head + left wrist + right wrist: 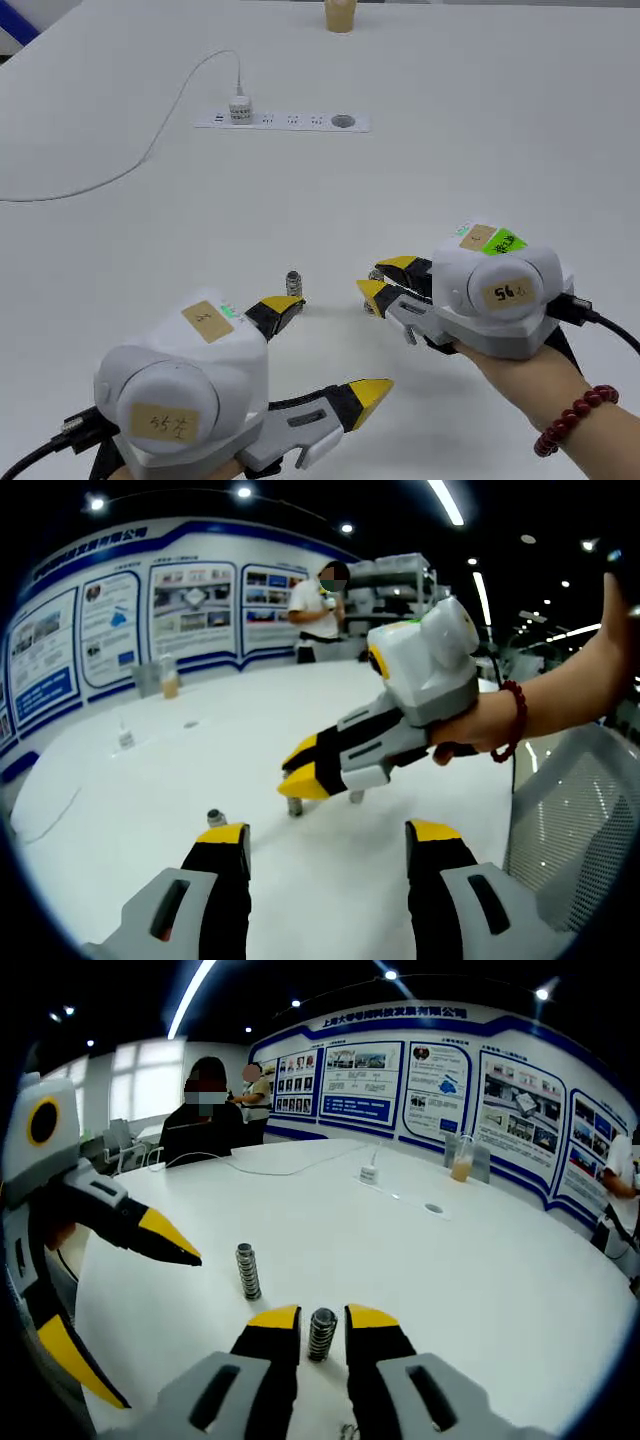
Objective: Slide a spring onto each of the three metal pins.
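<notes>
Stretching wide, the white worktop (450, 150) leaves ample room, its edges well away from the work. The left gripper (328, 346), fingers spread wide, hovers just beside a standing sprung pin (293, 282). The right gripper (323, 1318) has its fingers clamped on a second sprung pin (322, 1335). Likely risk: a sideways tug topples either pin, which would roll off.

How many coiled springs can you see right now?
2. One small grey coiled spring stands free on the white table; a second spring sits between the jaws of the right gripper. A third may be hidden beneath that gripper.
</notes>
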`<act>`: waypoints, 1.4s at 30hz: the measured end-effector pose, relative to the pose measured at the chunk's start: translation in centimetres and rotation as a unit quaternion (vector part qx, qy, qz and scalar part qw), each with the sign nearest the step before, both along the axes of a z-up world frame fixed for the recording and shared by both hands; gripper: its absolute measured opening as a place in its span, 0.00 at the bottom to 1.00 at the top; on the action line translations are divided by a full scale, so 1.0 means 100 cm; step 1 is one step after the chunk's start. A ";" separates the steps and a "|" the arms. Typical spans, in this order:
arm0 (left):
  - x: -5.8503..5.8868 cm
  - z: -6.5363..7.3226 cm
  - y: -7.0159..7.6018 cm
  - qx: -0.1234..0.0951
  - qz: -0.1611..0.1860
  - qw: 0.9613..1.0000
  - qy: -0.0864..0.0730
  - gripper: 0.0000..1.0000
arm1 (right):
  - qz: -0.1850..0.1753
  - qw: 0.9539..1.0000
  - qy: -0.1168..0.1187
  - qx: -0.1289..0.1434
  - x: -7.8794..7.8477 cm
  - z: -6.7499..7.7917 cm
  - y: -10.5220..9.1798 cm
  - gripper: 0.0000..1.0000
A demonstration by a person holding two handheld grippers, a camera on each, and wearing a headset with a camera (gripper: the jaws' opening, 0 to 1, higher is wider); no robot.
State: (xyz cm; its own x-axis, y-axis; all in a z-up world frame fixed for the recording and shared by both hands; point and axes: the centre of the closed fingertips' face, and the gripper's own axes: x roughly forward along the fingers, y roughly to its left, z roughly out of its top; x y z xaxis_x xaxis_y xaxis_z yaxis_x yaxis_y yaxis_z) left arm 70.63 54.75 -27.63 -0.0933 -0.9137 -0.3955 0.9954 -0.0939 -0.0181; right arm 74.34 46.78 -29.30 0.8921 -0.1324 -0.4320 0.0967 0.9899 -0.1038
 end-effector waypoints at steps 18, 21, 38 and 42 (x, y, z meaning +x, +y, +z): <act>-0.003 0.002 -0.008 0.003 -0.010 1.000 -0.017 0.59 | -0.032 0.999 -0.013 0.042 -0.036 0.030 -0.011 0.39; -0.003 0.004 -0.012 0.001 -0.011 1.000 -0.018 0.59 | -0.037 0.998 -0.014 0.045 -0.043 0.033 -0.014 0.43; -0.022 -0.002 -0.041 0.006 -0.041 0.999 -0.035 0.50 | -0.056 0.995 -0.049 0.068 -0.078 0.048 -0.027 0.50; -0.026 -0.004 -0.048 0.006 -0.051 0.998 -0.043 0.49 | -0.056 0.995 -0.054 0.068 -0.087 0.048 -0.029 0.52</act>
State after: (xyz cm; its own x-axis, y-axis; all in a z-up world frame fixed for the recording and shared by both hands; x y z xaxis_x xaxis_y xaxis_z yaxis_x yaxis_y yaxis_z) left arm 68.07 49.93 -28.04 -0.1508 -0.8967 -0.4161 0.9788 -0.1945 0.0644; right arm 65.67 43.87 -24.47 0.9171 -0.1800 -0.3557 0.2101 0.9765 0.0477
